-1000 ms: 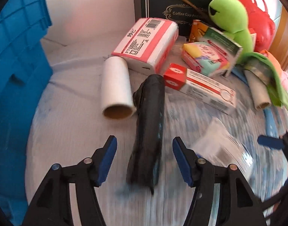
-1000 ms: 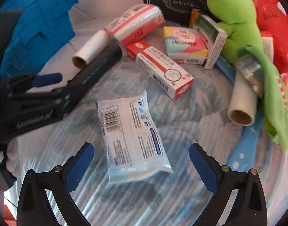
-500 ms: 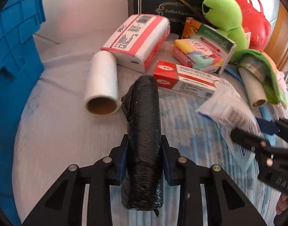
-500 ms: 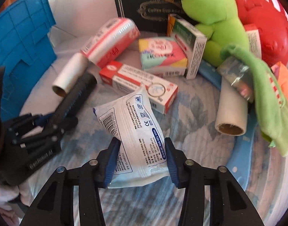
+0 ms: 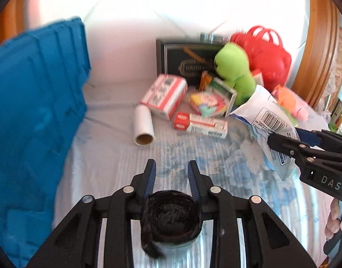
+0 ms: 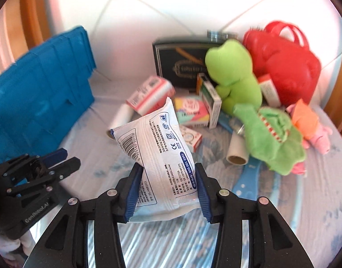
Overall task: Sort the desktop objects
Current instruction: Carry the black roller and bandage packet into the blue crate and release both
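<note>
Pale ribbed cloth with faded blue flower prints (image 5: 117, 156) covers the surface under both grippers, and glossy white wall tiles (image 6: 162, 6) rise behind it, with warm wooden trim (image 5: 316, 51) at the edge of the room. Left gripper (image 5: 172, 176) is clenched on a black wrapped roll (image 5: 171, 218), which sits far back between its blue-padded fingers (image 5: 149, 178), lifted clear of the cloth, its end turned to the camera. Right gripper (image 6: 168, 185) grasps a white wipes packet (image 6: 162, 151) by its lower part, the packet standing up beyond the fingertips with barcode and print facing the lens. Ahead of the left fingers lies a white cardboard-core roll (image 5: 144, 122), and past it a red-and-white tissue pack (image 5: 164, 99) and a red-and-white carton (image 5: 200, 125). Farther off stand a black gift box (image 5: 184, 60), a green plush frog (image 6: 235, 78) and a red plastic bag (image 6: 287, 62). Left of the fingers a blue crate (image 5: 34, 111) rises.
</note>
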The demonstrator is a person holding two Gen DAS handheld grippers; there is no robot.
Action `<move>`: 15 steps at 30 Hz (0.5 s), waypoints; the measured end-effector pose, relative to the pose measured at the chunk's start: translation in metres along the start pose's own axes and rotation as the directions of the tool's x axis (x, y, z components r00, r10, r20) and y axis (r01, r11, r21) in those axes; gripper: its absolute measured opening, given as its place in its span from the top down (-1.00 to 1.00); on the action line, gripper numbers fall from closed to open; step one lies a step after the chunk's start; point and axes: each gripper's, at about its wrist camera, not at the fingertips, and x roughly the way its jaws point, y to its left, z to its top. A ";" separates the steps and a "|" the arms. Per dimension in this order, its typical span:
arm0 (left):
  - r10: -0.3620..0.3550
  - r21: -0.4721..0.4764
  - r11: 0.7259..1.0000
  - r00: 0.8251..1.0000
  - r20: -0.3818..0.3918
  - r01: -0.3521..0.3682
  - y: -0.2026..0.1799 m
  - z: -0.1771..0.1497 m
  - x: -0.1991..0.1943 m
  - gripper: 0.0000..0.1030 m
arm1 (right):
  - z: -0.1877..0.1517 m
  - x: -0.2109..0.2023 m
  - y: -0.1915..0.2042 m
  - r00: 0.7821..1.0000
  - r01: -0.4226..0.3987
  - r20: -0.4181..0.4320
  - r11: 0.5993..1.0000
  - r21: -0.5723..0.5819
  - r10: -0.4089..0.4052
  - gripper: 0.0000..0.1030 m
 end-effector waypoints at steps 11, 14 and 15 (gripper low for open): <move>0.044 0.005 0.999 0.974 0.223 -0.046 0.013 0.026 -0.125 0.44 | 0.010 -0.100 0.059 0.985 -0.009 0.172 0.997 -0.078 0.023 0.12; 0.068 -0.006 0.998 0.958 0.278 -0.069 0.030 0.052 -0.153 0.44 | 0.027 -0.120 0.074 0.976 0.000 0.216 0.997 -0.078 0.017 0.12; 0.077 -0.010 0.997 0.952 0.295 -0.078 0.037 0.060 -0.162 0.44 | 0.035 -0.126 0.080 0.972 0.003 0.233 0.997 -0.082 0.016 0.12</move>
